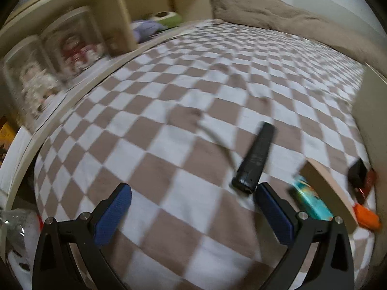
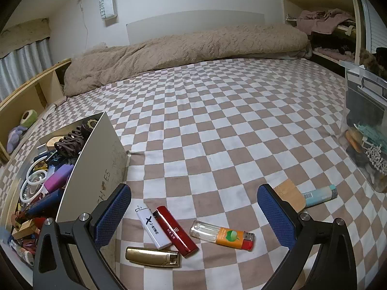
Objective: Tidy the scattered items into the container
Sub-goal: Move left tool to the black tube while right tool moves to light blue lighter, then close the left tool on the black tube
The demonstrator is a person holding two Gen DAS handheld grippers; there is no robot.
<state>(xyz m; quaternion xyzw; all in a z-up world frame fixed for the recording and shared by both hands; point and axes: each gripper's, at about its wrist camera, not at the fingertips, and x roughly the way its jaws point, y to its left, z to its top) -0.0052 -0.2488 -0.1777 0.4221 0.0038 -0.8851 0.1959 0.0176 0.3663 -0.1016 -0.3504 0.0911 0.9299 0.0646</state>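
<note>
**A:** Start close in. What lies between the right gripper (image 2: 194, 201) fingers?

**B:** Its jaws stand wide apart and hold nothing. Just below the gap, at about six o'clock, a gold lighter (image 2: 153, 257) lies flat on the checkered bedcover (image 2: 217, 125). Above it, a white lighter (image 2: 152, 228) and a red lighter (image 2: 176, 231) lie side by side, touching. At five o'clock a clear lighter with an orange label (image 2: 221, 235) lies apart from them.

**A:** And outside the jaws?

**B:** Past the right finger, at three o'clock, a teal lighter (image 2: 319, 195) lies by a tan card (image 2: 290, 194). At nine o'clock the open box (image 2: 96, 166) stands, already crowded with small items.

**A:** Farther off?

**B:** A clear plastic bin (image 2: 365, 125) at two o'clock, then a beige quilt (image 2: 183, 46) at twelve.

**A:** The left gripper (image 1: 193, 203)?

**B:** Also wide open, empty. The view is blurred, but a black stick-shaped object (image 1: 255, 157) lies at one o'clock, its near end just beside the right fingertip. A teal item (image 1: 310, 200), perhaps a lighter, and something orange (image 1: 366, 216) sit at three o'clock. Beyond, at eleven, a wooden shelf (image 1: 121, 12).
</note>
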